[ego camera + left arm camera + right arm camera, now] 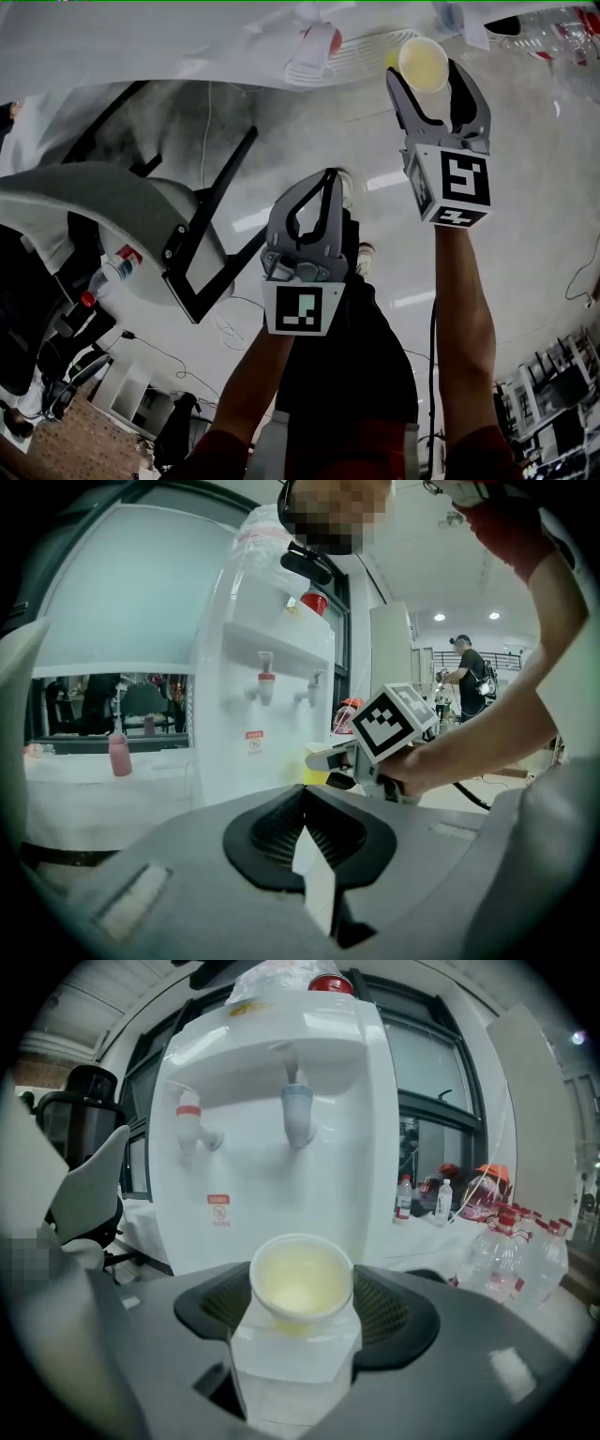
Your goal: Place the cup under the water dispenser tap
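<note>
Nearest us in the right gripper view, the right gripper has its jaws spread wide and pressed on a white cup, lower centre of the frame. The cup's inside looks pale yellow (liquid or its own tint, we cannot tell). Behind it, upper centre, stands the white water dispenser with a red tap and a blue tap. The cup sits in front of them, below the blue one in the frame. Clear red-capped bottles crowd the desk at the right. Our left gripper is closed on nothing.
</note>
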Demonstrator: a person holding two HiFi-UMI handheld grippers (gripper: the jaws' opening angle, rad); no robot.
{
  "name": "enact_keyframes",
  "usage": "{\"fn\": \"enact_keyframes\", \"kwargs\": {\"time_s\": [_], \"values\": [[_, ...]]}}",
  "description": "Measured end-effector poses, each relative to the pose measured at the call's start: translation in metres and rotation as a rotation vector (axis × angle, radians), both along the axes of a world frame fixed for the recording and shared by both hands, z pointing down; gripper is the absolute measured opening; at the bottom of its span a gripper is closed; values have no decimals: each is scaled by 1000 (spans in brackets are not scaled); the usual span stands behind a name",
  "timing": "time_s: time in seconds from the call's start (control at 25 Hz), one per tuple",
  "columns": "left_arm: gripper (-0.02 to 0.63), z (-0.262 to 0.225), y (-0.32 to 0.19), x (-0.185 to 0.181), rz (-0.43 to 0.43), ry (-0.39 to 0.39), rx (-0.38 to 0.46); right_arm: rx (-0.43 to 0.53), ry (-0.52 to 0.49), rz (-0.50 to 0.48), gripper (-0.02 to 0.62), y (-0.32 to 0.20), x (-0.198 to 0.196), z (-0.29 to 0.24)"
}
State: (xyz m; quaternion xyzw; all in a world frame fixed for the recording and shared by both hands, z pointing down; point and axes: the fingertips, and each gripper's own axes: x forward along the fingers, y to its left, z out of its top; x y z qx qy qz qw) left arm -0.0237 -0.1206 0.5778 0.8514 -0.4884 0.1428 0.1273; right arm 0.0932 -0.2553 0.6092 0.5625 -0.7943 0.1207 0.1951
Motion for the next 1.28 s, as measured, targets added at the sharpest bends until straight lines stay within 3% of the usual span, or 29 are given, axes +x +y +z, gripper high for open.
{"fn": "enact_keyframes", "kwargs": {"time_s": [0.68,0.96,1.28], "values": [[-3,8,1,-5,-23,-5,-20,4,60,-27,343,-31,-8,12],[-3,0,0,-1,-11,-10,-6,-40,41,-36,395,-22,-10,22],[-3,-37,-2,-3,-22,-4,30,-72,19,-27,399,21,-4,8]]}}
